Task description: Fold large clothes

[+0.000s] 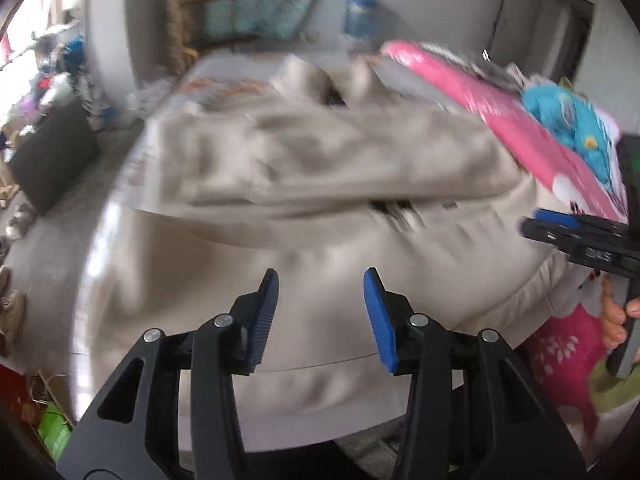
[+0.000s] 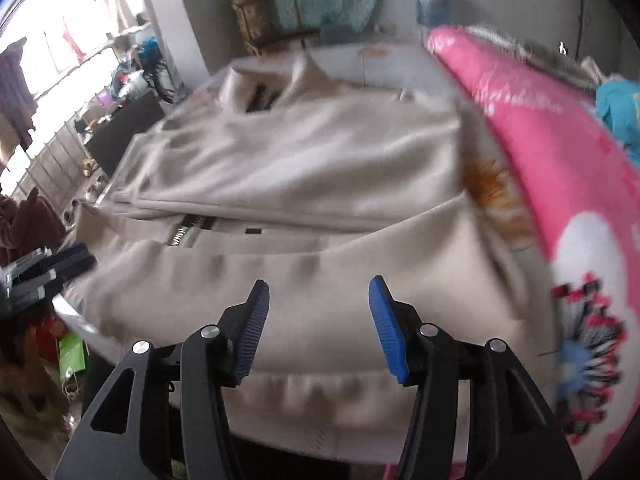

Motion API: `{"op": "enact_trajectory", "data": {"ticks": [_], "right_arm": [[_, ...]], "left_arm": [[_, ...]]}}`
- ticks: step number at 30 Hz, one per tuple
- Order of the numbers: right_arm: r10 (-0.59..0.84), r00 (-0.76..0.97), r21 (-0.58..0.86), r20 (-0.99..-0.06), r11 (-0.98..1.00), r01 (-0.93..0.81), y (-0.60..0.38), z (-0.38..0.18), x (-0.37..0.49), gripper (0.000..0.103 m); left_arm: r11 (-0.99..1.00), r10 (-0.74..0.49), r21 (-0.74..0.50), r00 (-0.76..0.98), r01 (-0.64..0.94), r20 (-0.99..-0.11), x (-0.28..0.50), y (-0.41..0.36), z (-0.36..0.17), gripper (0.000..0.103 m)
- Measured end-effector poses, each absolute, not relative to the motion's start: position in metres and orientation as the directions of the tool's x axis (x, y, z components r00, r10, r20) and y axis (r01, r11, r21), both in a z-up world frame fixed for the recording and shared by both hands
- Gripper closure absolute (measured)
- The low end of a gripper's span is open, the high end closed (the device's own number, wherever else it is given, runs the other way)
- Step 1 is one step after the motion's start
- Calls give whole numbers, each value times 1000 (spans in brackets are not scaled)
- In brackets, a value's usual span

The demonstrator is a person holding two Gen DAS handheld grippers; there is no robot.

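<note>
A large beige zip-up sweatshirt (image 1: 320, 168) lies spread on a bed, its upper part folded over the lower part. In the right wrist view the same sweatshirt (image 2: 300, 168) shows its zipper (image 2: 188, 232) near the fold and its ribbed hem toward me. My left gripper (image 1: 322, 280) hovers above the lower part, open, with nothing between its blue pads. My right gripper (image 2: 318, 288) also stands open over the hem area and holds nothing. The right gripper (image 1: 576, 236) shows at the right edge of the left wrist view, in a hand (image 1: 616, 316). The left wrist view is motion-blurred.
A pink patterned quilt (image 2: 540, 148) is heaped along the right side of the bed, with a blue cloth (image 1: 568, 120) on it. A dark cabinet (image 2: 120, 128), a wicker chair (image 2: 264, 20) and a blue jar (image 2: 432, 0) stand beyond. Clutter lies on the floor at left.
</note>
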State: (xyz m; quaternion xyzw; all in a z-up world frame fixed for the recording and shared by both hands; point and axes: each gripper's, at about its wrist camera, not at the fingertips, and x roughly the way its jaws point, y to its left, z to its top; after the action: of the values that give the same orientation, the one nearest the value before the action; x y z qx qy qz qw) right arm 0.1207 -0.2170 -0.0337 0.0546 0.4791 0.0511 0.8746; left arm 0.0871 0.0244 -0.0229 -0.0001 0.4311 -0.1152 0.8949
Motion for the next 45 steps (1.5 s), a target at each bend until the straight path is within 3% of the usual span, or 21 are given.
{"op": "enact_trajectory", "data": {"ticks": [2, 5, 6, 7, 9, 12, 19, 25, 31, 35, 39, 45], "right_arm": [[151, 516, 155, -843, 987, -36, -215, -45, 127, 52], [66, 540, 29, -839, 997, -76, -199, -49, 126, 54], [63, 542, 15, -838, 996, -93, -194, -48, 124, 60], [74, 537, 16, -840, 994, -112, -190, -47, 123, 73], [62, 537, 3, -841, 994, -110, -188, -46, 122, 90], [103, 540, 73, -835, 994, -77, -196, -42, 121, 97], [116, 639, 114, -760, 992, -45, -200, -5, 123, 97], [78, 630, 92, -773, 996, -11, -197, -51, 138, 97], [-4, 662, -16, -750, 1000, -12, -188, -35, 123, 93], [142, 712, 94, -688, 990, -107, -187, -1, 106, 88], [360, 574, 242, -735, 931, -274, -158, -18, 109, 88], [289, 529, 125, -798, 938, -323, -130, -47, 115, 88]], "left_arm": [[977, -177, -66, 589, 204, -788, 90, 12, -37, 67], [982, -126, -11, 621, 186, -774, 86, 5, -45, 79], [983, -116, 3, 632, 184, -767, 84, 5, -45, 88], [983, -114, 6, 636, 184, -763, 85, 4, -45, 97], [983, -98, 28, 650, 181, -753, 84, 0, -45, 100], [986, -108, 9, 670, 169, -735, 83, 3, -40, 102], [985, -105, 37, 766, 166, -634, 85, 8, -5, 102], [987, -80, 48, 716, 156, -694, 110, 4, -47, 101], [985, -67, 70, 725, 157, -685, 107, 4, -47, 100], [985, -71, 64, 720, 158, -691, 107, 6, -47, 98], [988, -79, 42, 720, 150, -690, 108, 8, -48, 97], [987, -135, -31, 712, 157, -689, 105, 19, -45, 94]]}}
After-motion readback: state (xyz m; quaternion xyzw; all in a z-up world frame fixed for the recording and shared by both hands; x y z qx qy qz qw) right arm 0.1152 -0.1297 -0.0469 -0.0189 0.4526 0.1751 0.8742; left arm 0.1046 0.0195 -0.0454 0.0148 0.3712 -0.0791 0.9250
